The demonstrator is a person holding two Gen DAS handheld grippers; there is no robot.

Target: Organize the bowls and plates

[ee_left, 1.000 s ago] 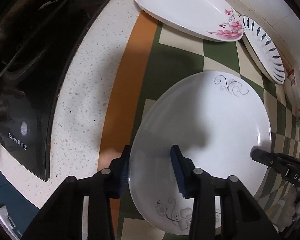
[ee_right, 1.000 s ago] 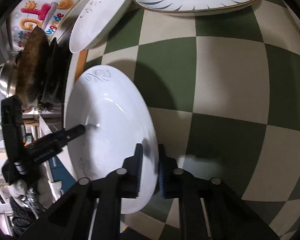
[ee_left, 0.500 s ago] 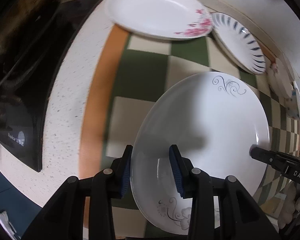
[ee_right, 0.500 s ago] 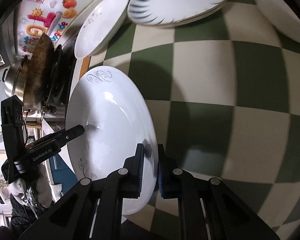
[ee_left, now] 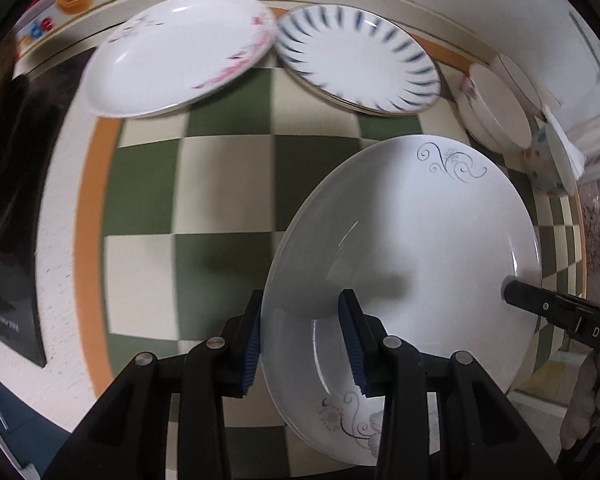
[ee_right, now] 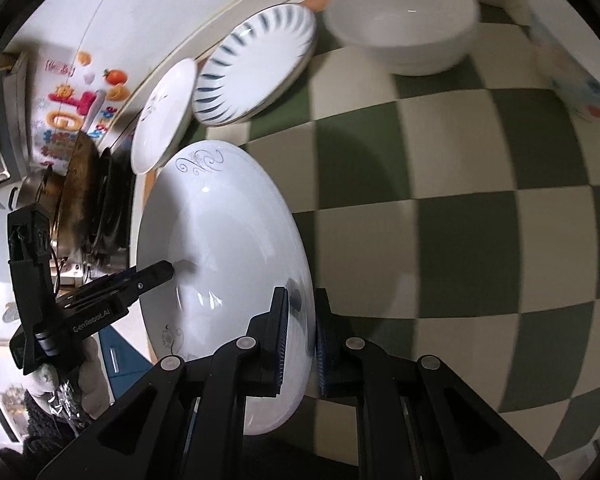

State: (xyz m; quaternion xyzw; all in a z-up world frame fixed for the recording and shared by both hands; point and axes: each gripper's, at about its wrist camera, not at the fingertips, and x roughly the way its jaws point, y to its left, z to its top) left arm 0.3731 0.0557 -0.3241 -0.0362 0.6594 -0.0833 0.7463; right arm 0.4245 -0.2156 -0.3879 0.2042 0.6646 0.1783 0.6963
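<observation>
A large white plate with grey scrollwork (ee_left: 420, 240) hangs tilted above the green-and-cream checked mat (ee_left: 220, 184), carried by both grippers. My left gripper (ee_left: 302, 340) is shut on its near-left rim, one blue pad under the rim and one on the inner face. In the right wrist view the same plate (ee_right: 220, 240) has my right gripper (ee_right: 301, 338) shut on its right rim. Each gripper also shows in the other's view: the right gripper's fingertip (ee_left: 540, 308) at the plate's right edge, the left gripper's fingertip (ee_right: 156, 276) on its left side.
Along the back wall stand a pink-flower plate (ee_left: 180, 56), a blue-striped plate (ee_left: 360, 60), a white bowl (ee_right: 404, 20) and a patterned cup (ee_right: 572, 76). A black stove (ee_left: 4, 240) with a dark wok (ee_right: 80, 184) lies to the left, past the mat's orange border.
Both grippers have carried the plate rightwards over the mat, away from the stove, and a little higher. The dishes along the back wall have come further into view. Both grips are unchanged.
</observation>
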